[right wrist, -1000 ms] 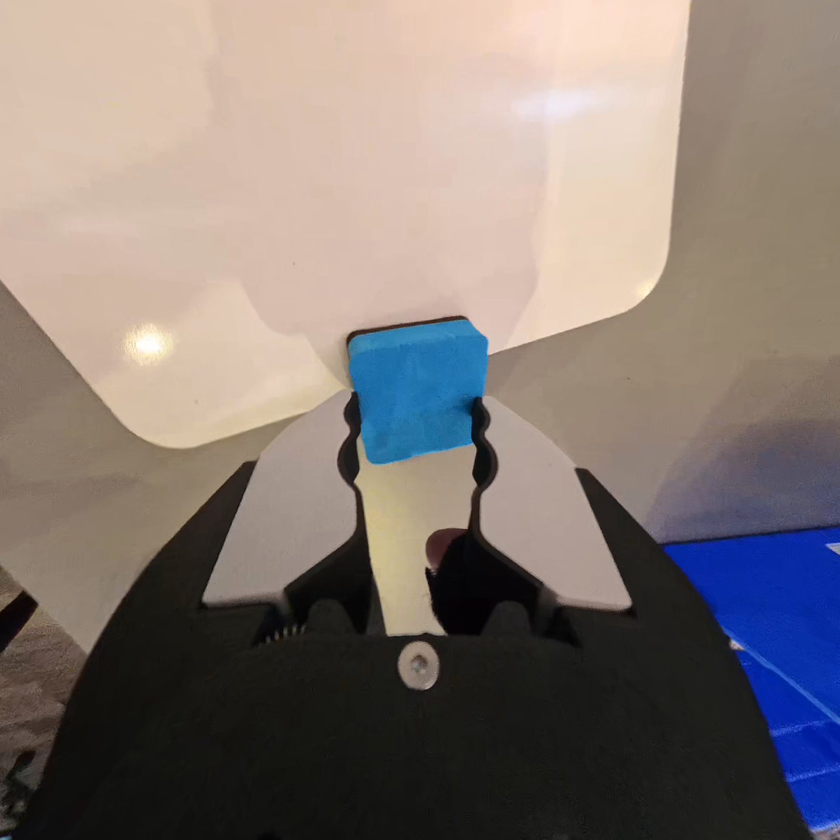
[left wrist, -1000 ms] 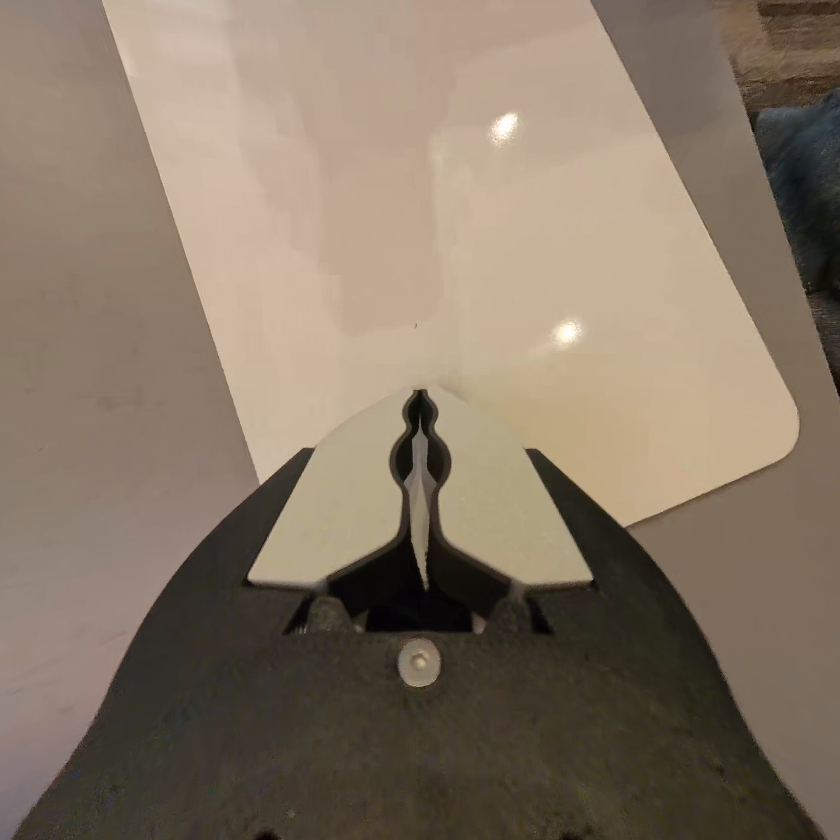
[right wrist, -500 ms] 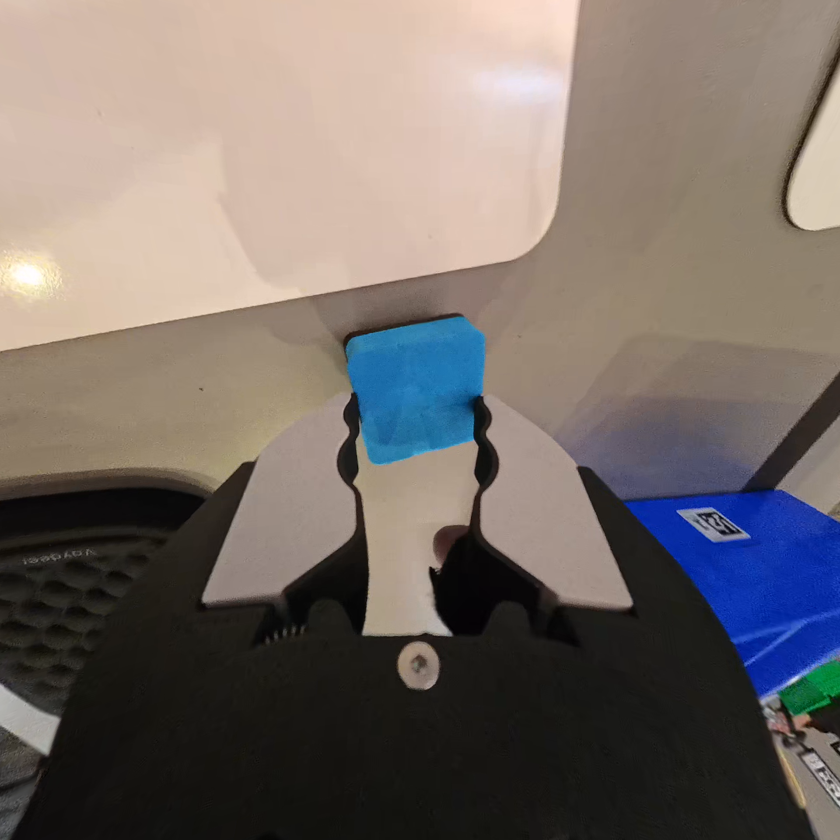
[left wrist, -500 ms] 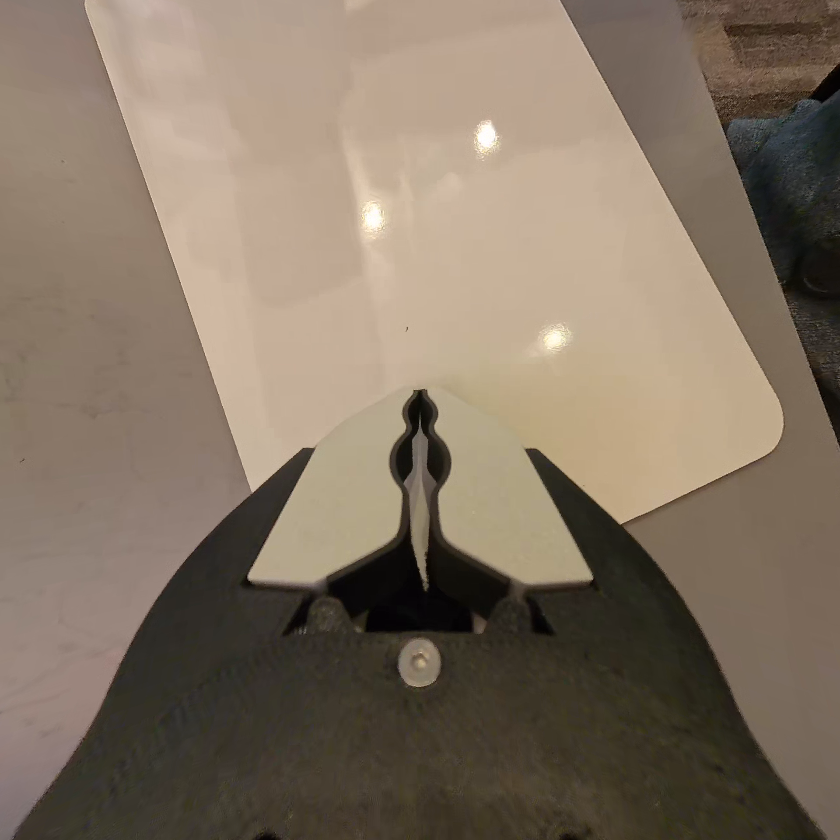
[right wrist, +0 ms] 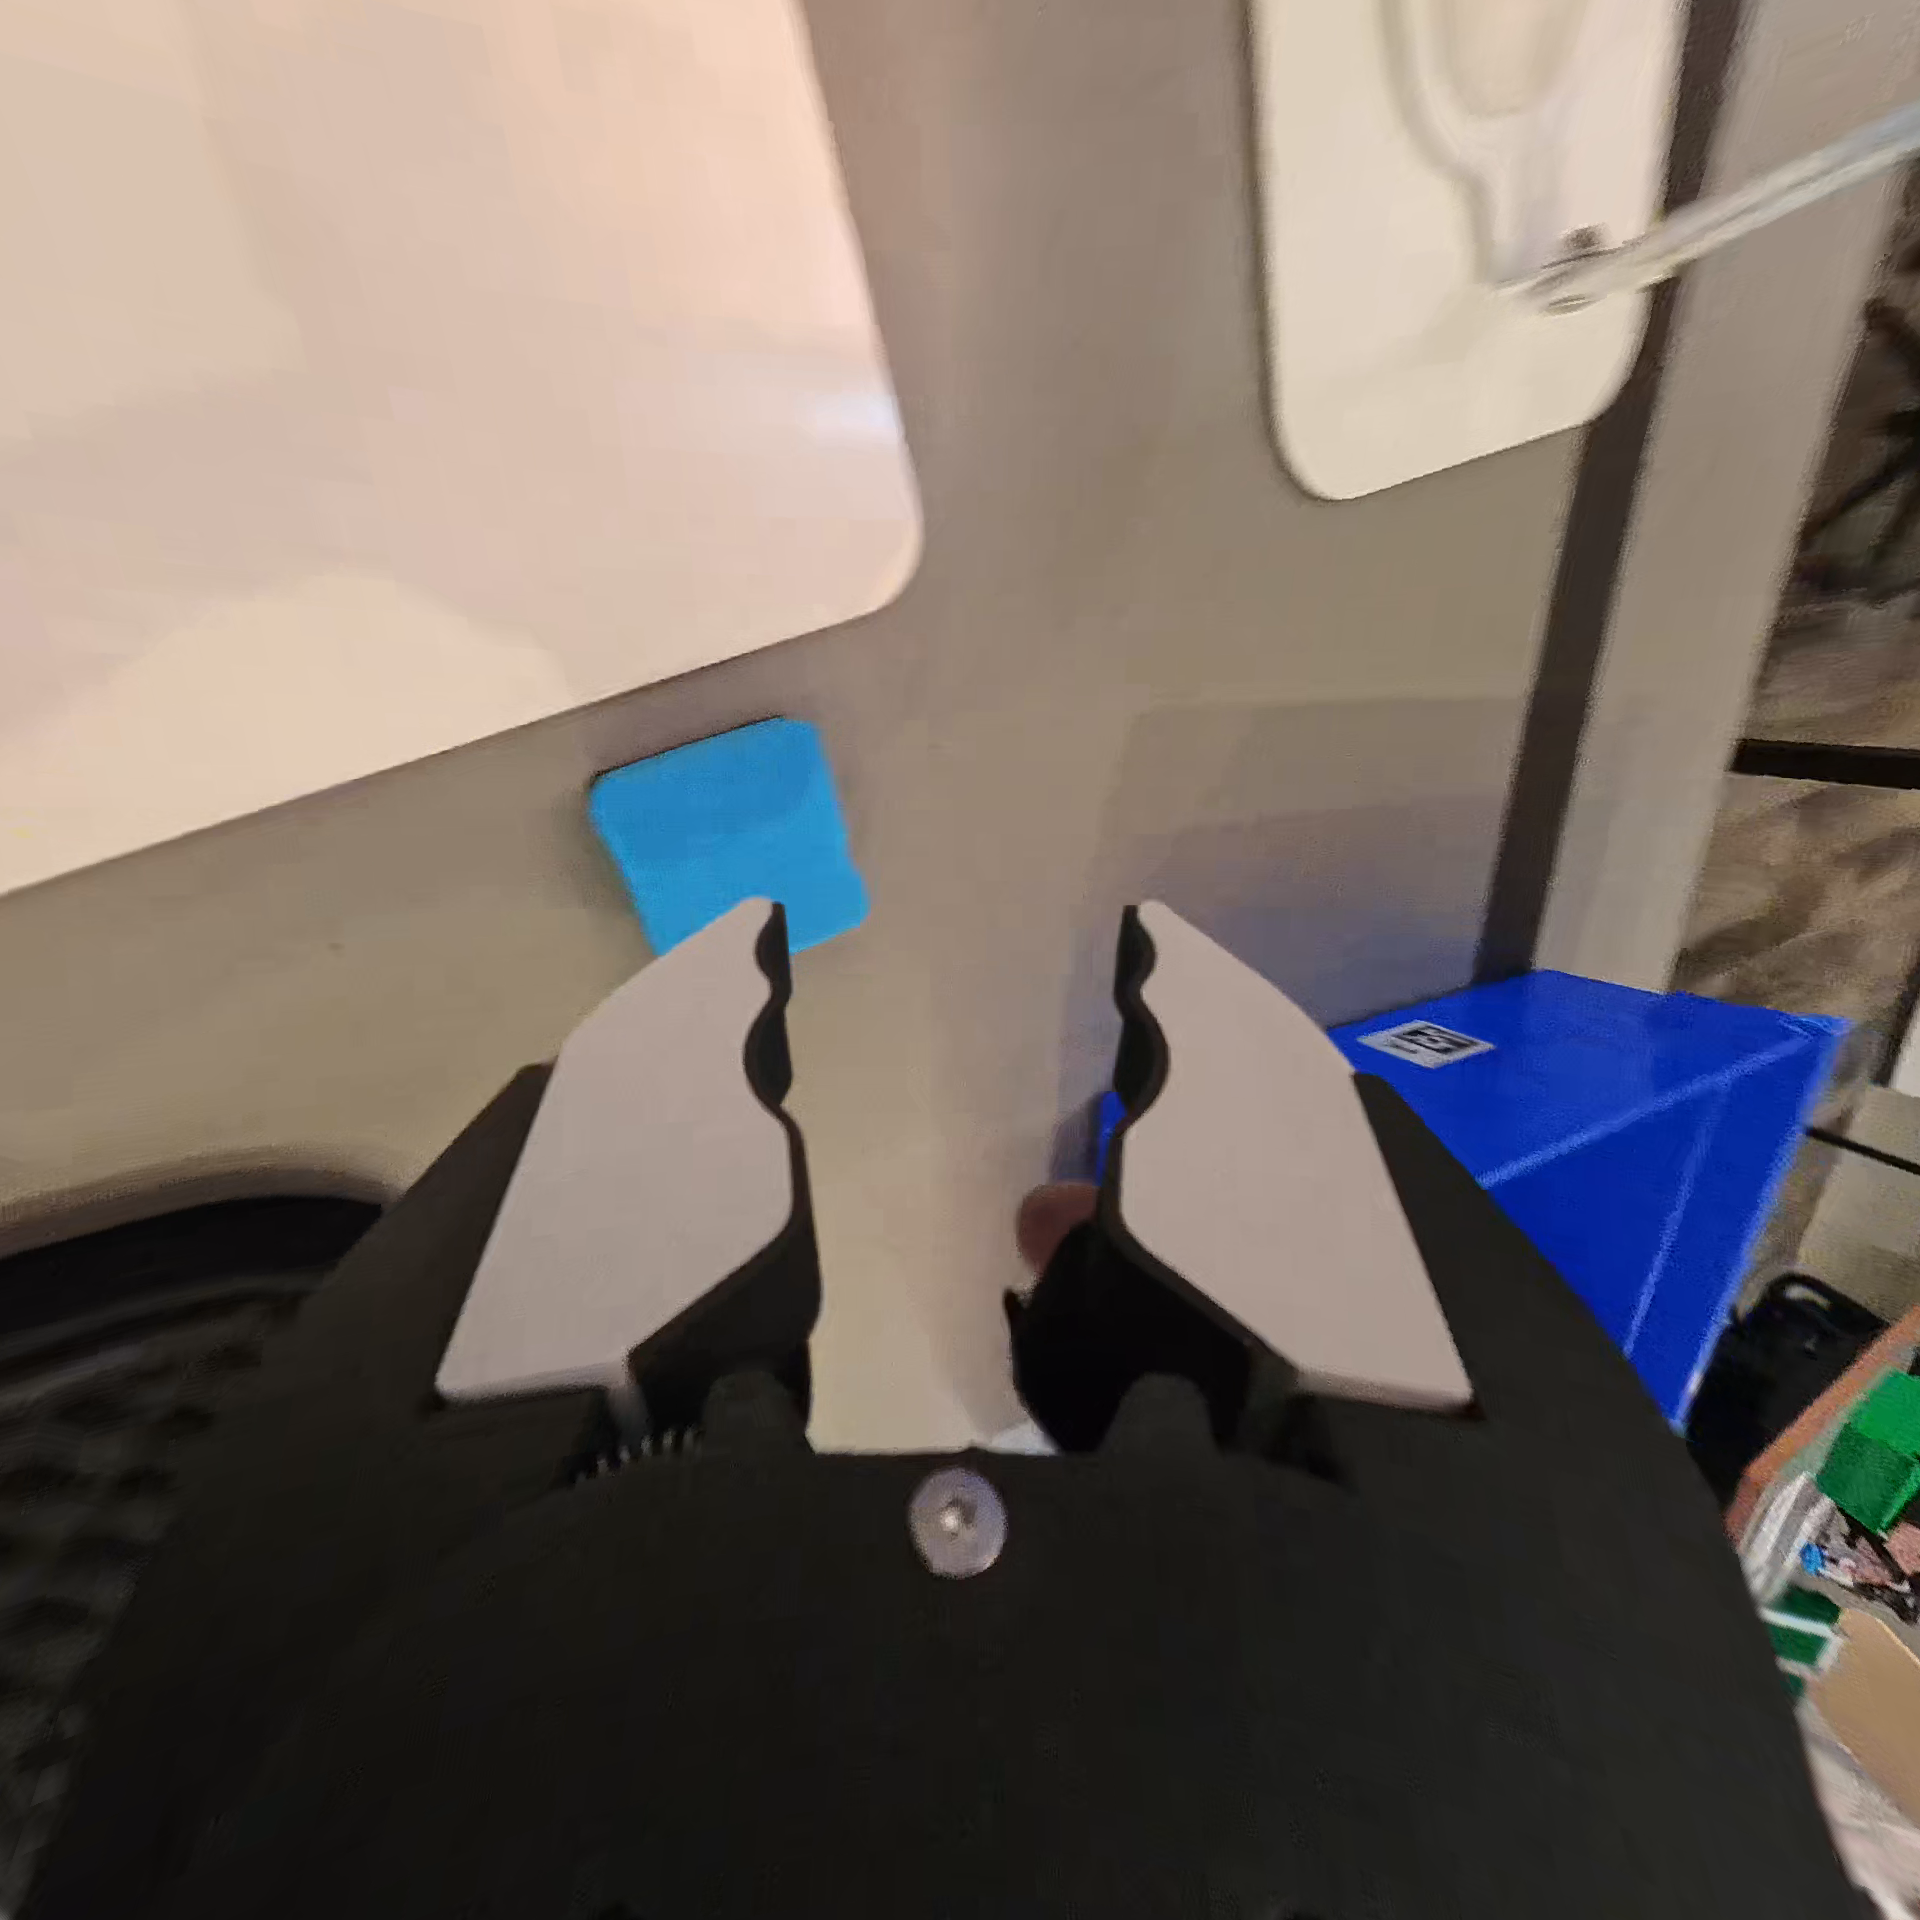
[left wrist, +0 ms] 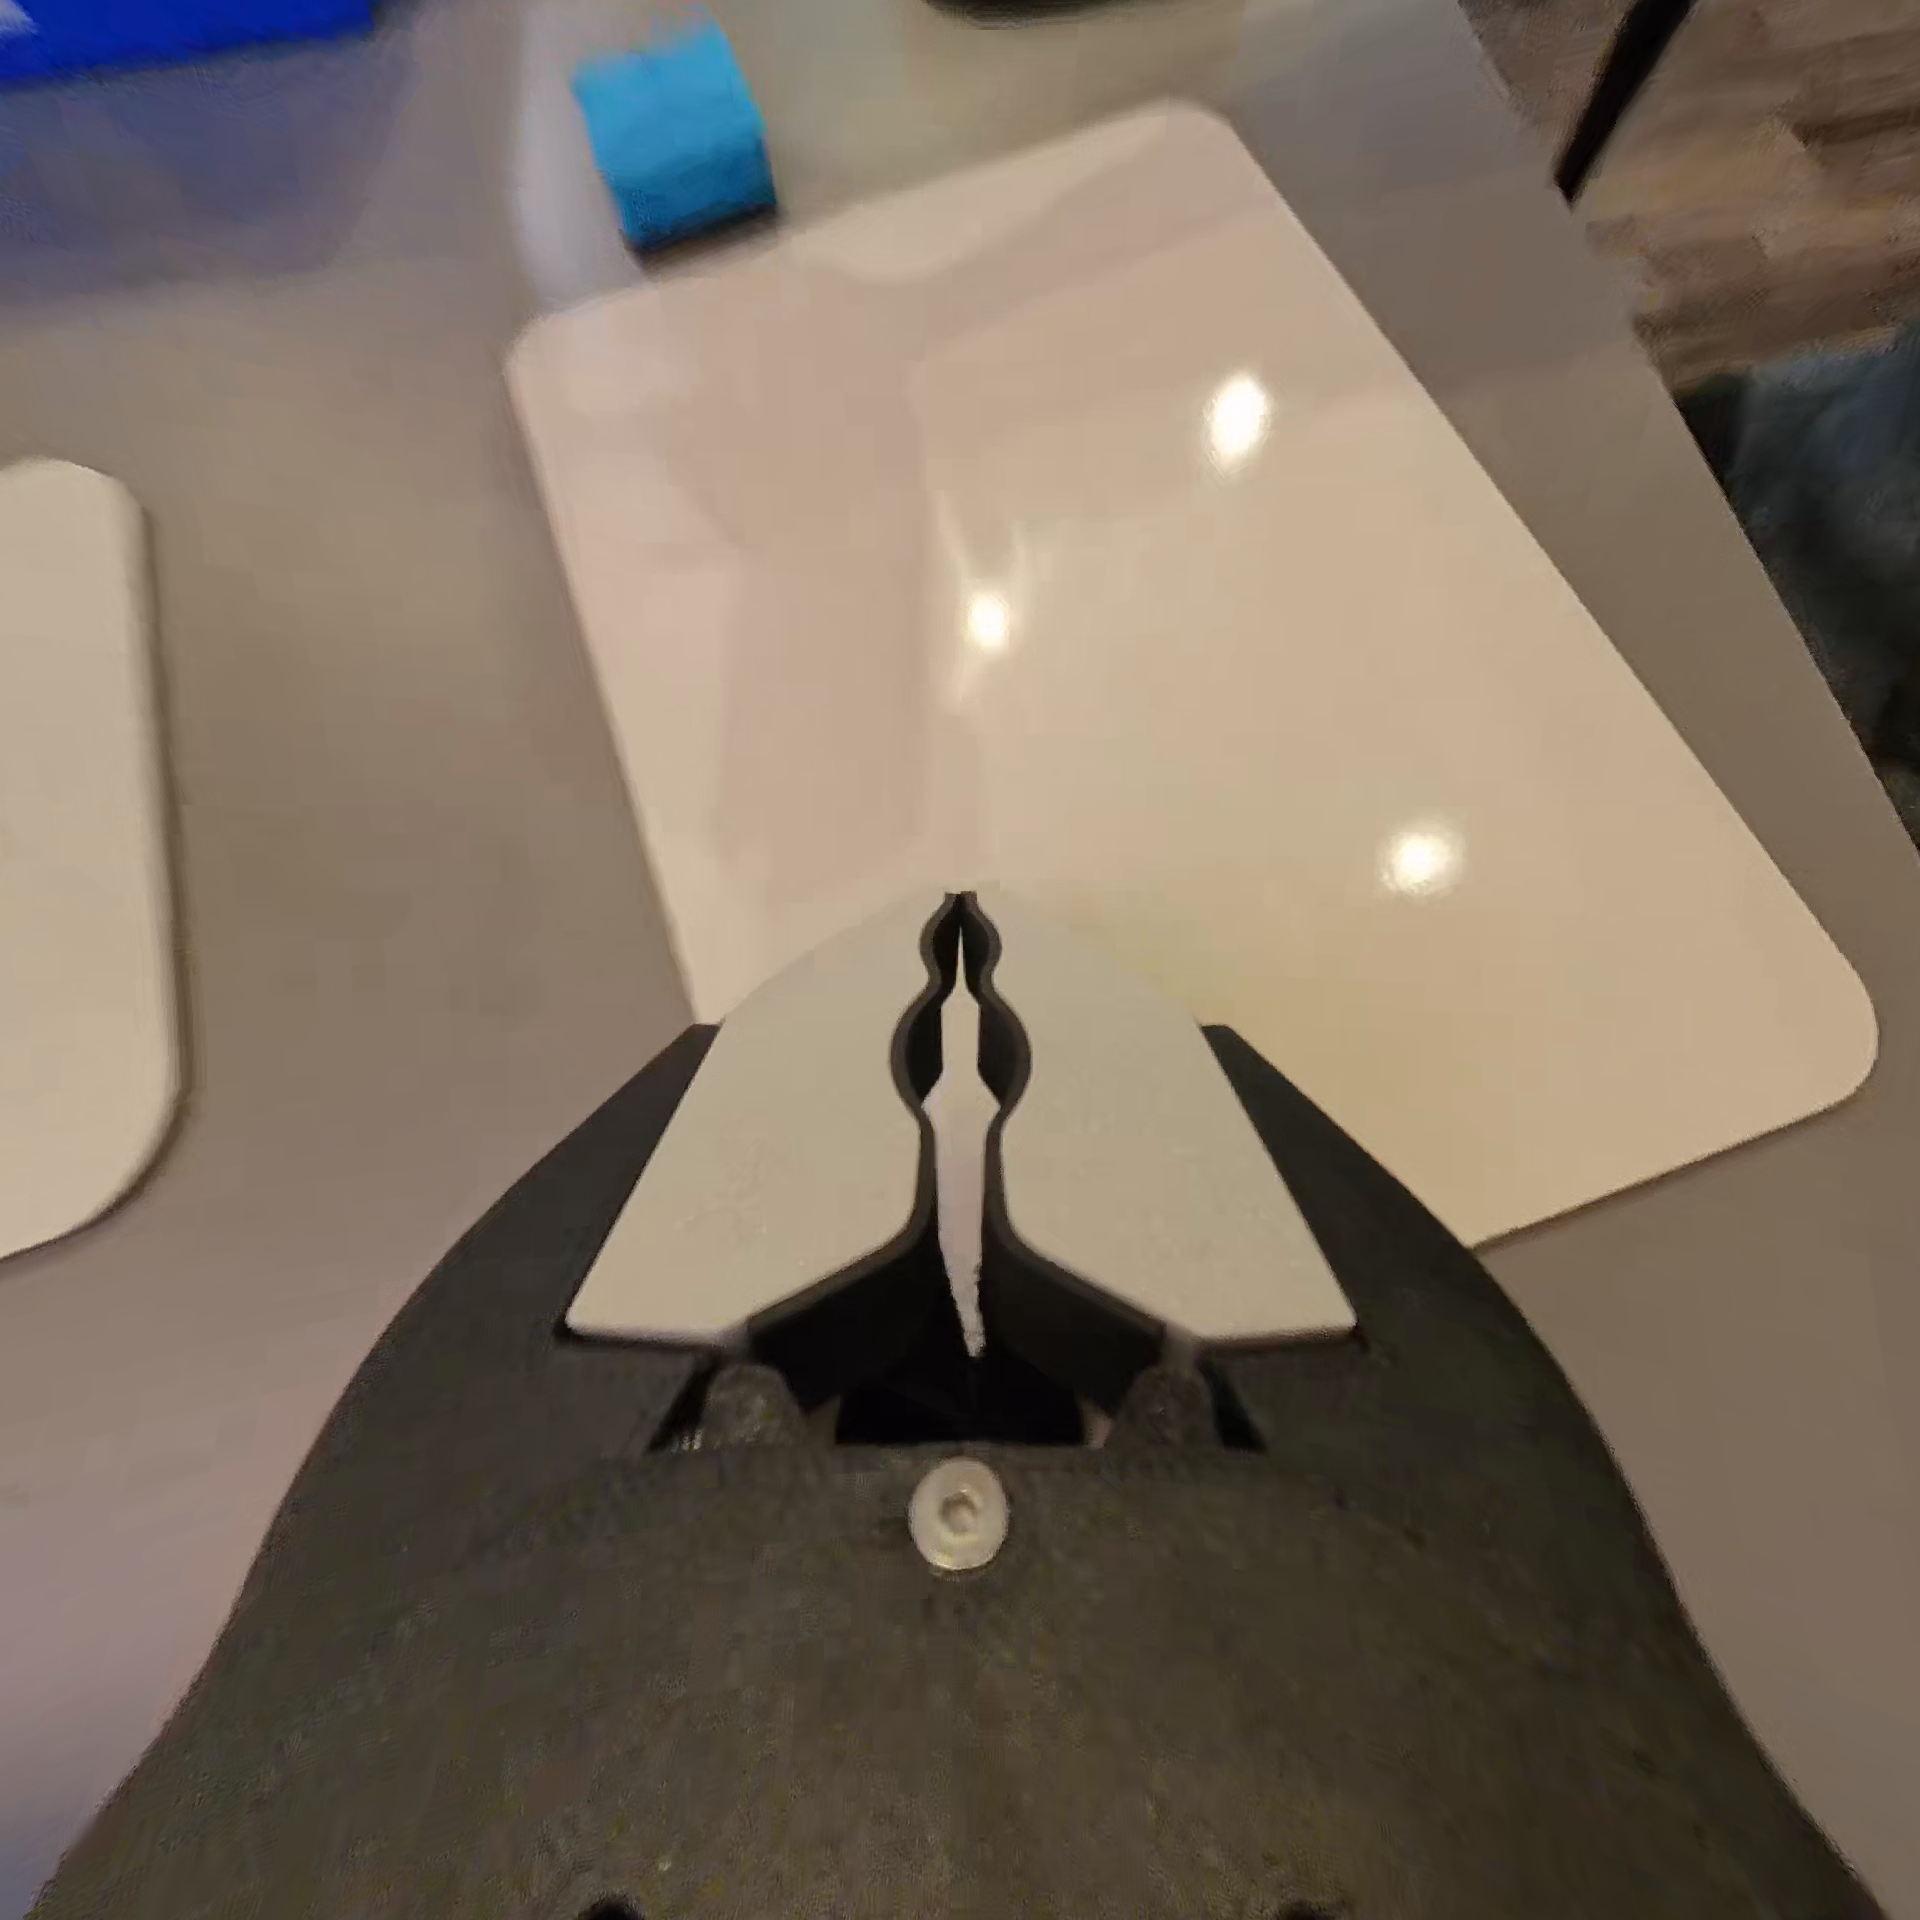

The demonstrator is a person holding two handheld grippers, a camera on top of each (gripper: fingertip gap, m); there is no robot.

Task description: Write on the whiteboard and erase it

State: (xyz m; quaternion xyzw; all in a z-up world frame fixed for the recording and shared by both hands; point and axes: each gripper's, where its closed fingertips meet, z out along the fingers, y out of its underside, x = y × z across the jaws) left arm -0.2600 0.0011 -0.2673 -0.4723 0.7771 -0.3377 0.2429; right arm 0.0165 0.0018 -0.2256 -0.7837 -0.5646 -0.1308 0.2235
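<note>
**Eraser on the desk, both grippers bare**

The blue eraser (right wrist: 727, 831) lies flat on the grey desk (right wrist: 1039, 520), just beside the near edge of the whiteboard (right wrist: 416, 364) and apart from it. The right gripper (right wrist: 951, 914) hangs above the desk with its jaws wide apart and nothing between them; its left fingertip (right wrist: 727, 935) overlaps the eraser's corner in the view, while the pads press on nothing. The left gripper (left wrist: 961, 925) is closed with its tips together, holding nothing, over the near part of the whiteboard (left wrist: 1143, 623), whose glossy face shows only lamp reflections. A second white board (right wrist: 1455, 260) lies farther off, and a blue box (right wrist: 1610, 1122) stands at the right.
</note>
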